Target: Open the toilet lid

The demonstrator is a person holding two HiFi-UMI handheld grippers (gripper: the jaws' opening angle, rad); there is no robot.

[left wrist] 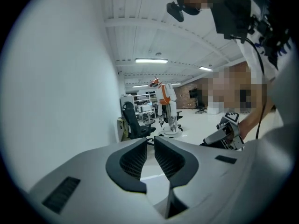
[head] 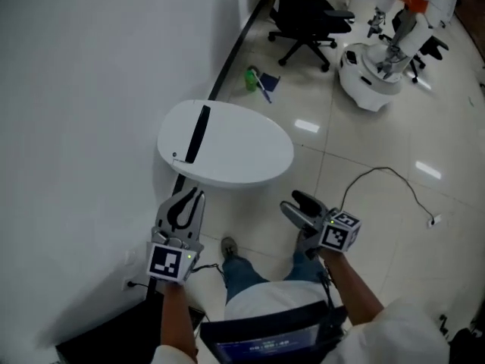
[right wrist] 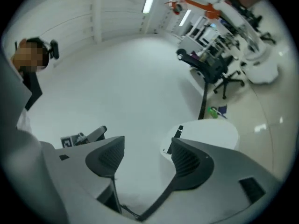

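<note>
The white toilet (head: 235, 146) stands against the wall with its oval lid down flat; a black strip (head: 197, 133) lies across the lid's wall side. My left gripper (head: 194, 197) hovers just short of the lid's near edge, close to the wall, with its jaws together and nothing held. My right gripper (head: 294, 204) hangs open to the right of the near edge, clear of the lid and empty. In the right gripper view the lid (right wrist: 205, 134) shows past the open jaws of the right gripper (right wrist: 147, 141). In the left gripper view the left gripper (left wrist: 149, 141) points along the room.
A white wall (head: 76, 127) runs down the left. Beyond the toilet lie a green bottle (head: 251, 78) and a blue item. A black office chair (head: 307, 17) and a white robot base (head: 375, 70) stand farther back. A cable (head: 394, 177) curls on the tiled floor at right.
</note>
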